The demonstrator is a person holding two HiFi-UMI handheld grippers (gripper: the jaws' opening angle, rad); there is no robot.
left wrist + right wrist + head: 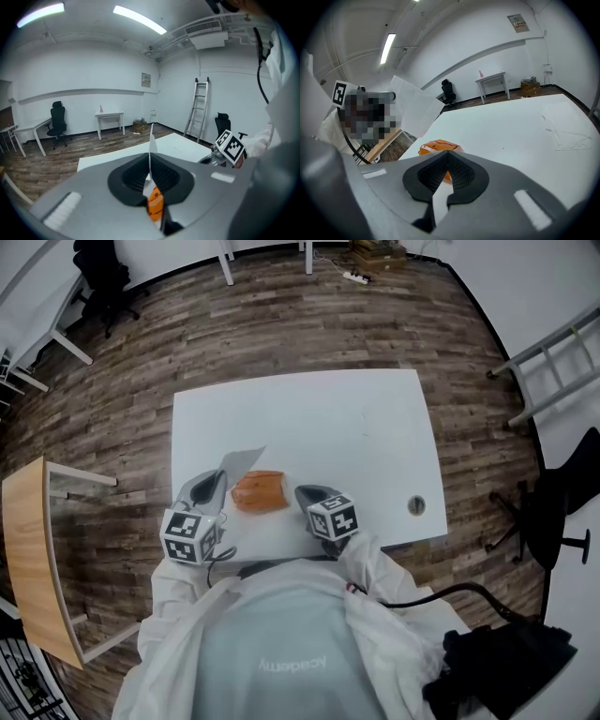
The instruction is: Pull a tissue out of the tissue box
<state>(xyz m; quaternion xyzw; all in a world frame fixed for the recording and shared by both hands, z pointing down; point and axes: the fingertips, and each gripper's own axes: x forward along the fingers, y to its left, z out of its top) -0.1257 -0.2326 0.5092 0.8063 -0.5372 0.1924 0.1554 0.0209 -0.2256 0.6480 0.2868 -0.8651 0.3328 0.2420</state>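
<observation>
**Head view.**
- White table [375, 427] on a wood-plank floor.
- Orange tissue box [259, 491] lies flat on the table, at about 7 o'clock from the table's middle, close to the person's edge.
- Left gripper [217, 476] sits at 9 o'clock of the box. Its marker cube [190, 535] is at 7 o'clock of the tips.
- White tissue [240, 461] rises at 11 o'clock of the box, with its lower edge at the left gripper's tips.
- Right gripper [300, 491] sits at 3 o'clock of the box, tips just beside the box's end. Whether they touch it cannot be told.
- Wooden desk [28, 549] at 9 o'clock of the scene; ladder [553, 362] at 2 o'clock; black office chair [558, 512] at 3 o'clock.

**Left gripper view.**
- Left gripper [150, 164]: jaws together, clamped on the tissue [152, 140]. The tissue is seen edge-on, standing up toward 12 o'clock from between the pads.
- Tissue box [156, 204] shows orange through the gap at 6 o'clock, apart from the sheet's upper part.
- Ladder [197, 110] against the far wall at 2 o'clock.

**Right gripper view.**
- Right gripper [447, 157]: jaws together, with nothing seen between the pads.
- Tissue box [436, 149] lies on the table just beyond the tips, at 11 o'clock.
- Tissue [412, 110] is held up in the air at 10 o'clock, above the box.
</observation>
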